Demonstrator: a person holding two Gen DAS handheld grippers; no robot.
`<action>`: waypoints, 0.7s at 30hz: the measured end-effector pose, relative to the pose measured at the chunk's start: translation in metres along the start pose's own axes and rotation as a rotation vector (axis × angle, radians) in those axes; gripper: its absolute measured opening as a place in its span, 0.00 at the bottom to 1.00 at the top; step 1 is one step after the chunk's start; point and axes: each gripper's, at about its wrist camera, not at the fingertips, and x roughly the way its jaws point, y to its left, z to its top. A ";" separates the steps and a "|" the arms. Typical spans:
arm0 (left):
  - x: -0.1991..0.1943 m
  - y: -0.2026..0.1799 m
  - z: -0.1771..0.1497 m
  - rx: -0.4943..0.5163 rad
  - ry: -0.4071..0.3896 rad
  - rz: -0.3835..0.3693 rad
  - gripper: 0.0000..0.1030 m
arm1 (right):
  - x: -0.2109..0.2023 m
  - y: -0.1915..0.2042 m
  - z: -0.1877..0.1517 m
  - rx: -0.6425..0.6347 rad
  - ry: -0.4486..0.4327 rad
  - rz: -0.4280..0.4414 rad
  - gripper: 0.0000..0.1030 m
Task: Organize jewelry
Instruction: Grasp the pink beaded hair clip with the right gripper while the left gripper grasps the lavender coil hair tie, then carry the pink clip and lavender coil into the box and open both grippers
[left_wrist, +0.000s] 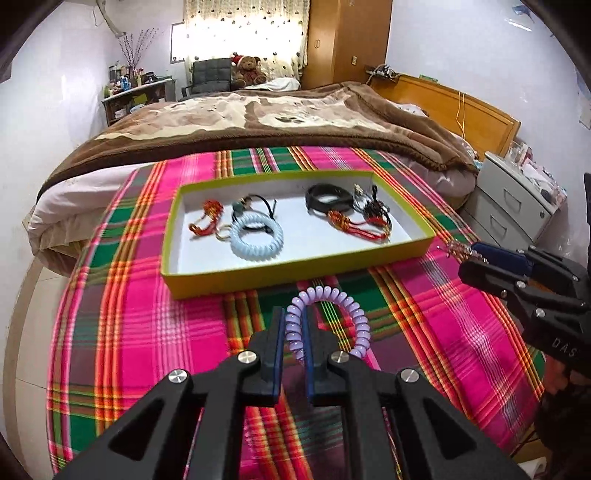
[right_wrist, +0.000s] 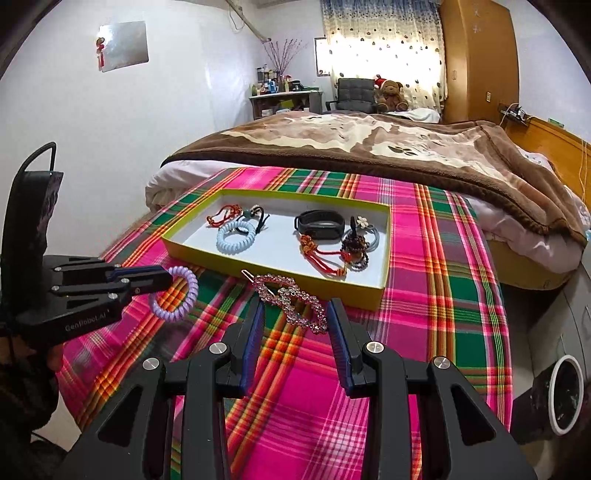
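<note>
hair tie (left_wrist: 328, 317): lilac glossy spiral coil; pinched by left gripper (left_wrist: 294, 334) fingers (left_wrist: 279, 332)

Two markings are legible; white letters "DAS" stand on the black body of the right gripper (left_wrist: 466, 258), seen in the left wrist view, the word cut off by the frame edge; pale lettering "GenRobot.AI" stands on the black body of the left gripper (right_wrist: 167, 276), seen in the right wrist view; no other text is readable.

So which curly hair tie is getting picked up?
The purple coil hair tie, pinched in the left gripper outside the box. The pale blue coil hair tie lies inside the box, untouched.
</note>
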 end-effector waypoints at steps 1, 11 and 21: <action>-0.001 0.002 0.002 -0.001 -0.006 0.002 0.09 | 0.000 0.001 0.001 0.000 -0.003 0.000 0.35; -0.009 0.021 0.029 -0.018 -0.056 0.016 0.09 | 0.006 0.006 0.022 -0.001 -0.028 -0.005 0.35; 0.007 0.048 0.062 -0.054 -0.071 0.012 0.09 | 0.018 0.009 0.045 -0.005 -0.039 -0.036 0.35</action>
